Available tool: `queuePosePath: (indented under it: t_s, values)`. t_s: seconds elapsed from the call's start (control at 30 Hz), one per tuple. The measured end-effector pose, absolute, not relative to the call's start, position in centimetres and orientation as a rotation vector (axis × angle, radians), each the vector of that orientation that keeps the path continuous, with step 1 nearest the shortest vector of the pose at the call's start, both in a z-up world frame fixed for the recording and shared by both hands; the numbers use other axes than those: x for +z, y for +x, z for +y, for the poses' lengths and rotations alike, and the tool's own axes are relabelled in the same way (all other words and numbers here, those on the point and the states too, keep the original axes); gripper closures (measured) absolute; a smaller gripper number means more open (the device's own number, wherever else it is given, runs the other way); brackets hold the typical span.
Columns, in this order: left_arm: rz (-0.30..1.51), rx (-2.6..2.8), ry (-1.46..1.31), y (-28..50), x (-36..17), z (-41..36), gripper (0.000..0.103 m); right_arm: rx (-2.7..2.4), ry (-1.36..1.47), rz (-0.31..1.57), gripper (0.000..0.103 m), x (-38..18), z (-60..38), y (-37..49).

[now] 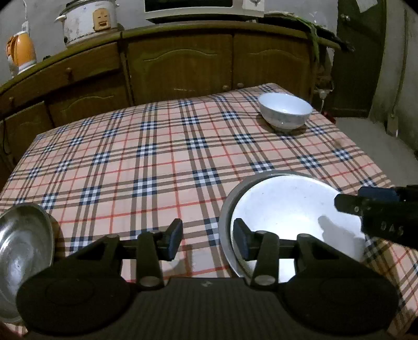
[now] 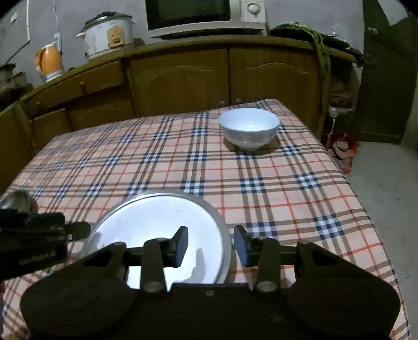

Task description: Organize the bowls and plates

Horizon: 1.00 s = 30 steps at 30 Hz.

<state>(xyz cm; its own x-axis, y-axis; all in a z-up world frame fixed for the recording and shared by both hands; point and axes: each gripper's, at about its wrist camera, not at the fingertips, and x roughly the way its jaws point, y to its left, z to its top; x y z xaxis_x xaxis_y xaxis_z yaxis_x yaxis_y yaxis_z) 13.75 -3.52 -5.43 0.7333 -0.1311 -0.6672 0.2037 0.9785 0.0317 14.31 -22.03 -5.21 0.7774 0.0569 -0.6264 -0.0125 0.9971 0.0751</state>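
Observation:
A large shiny metal plate [image 1: 287, 209] [image 2: 156, 222] lies on the plaid-clothed table [image 1: 130, 157] [image 2: 287, 196] near its front edge. My left gripper [image 1: 208, 240] is open, with the plate's left rim between its fingers and untouched by the pads. My right gripper [image 2: 211, 245] is open astride the plate's right rim, also without pressing. Each gripper shows in the other's view: the right gripper's body [image 1: 378, 211], the left gripper's body [image 2: 39, 235]. A white bowl [image 1: 286, 111] [image 2: 249, 128] stands upright at the far right corner. A second metal dish [image 1: 23, 245] [image 2: 15, 200] sits at the near left.
Behind the table runs a brown wooden cabinet [image 1: 183, 65] [image 2: 183, 73] bearing a white rice cooker [image 1: 88, 21] [image 2: 107, 32], an orange kettle [image 1: 21, 52] [image 2: 49, 61] and a microwave [image 2: 203, 15]. Bare grey floor [image 2: 386, 183] lies past the table's right edge.

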Motion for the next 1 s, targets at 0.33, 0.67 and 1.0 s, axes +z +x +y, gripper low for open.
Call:
queuePosePath:
  t_s: [0.33,0.67,1.0]
  values:
    - [0.709,-0.206,0.060,14.6,-3.7,-3.4,0.049,-0.021,0.100,0.646,0.055,-4.1,-24.5,15.1]
    - [0.682,-0.198,0.061,17.3,-1.3,-4.5,0.042,-0.024,0.118,0.605,0.048,-2.1,-25.9,16.7]
    - [0.669,-0.209,0.107,19.9,-0.3,-6.2,0.041,-0.032,0.116,0.574,0.044,-0.9,-27.9,19.0]
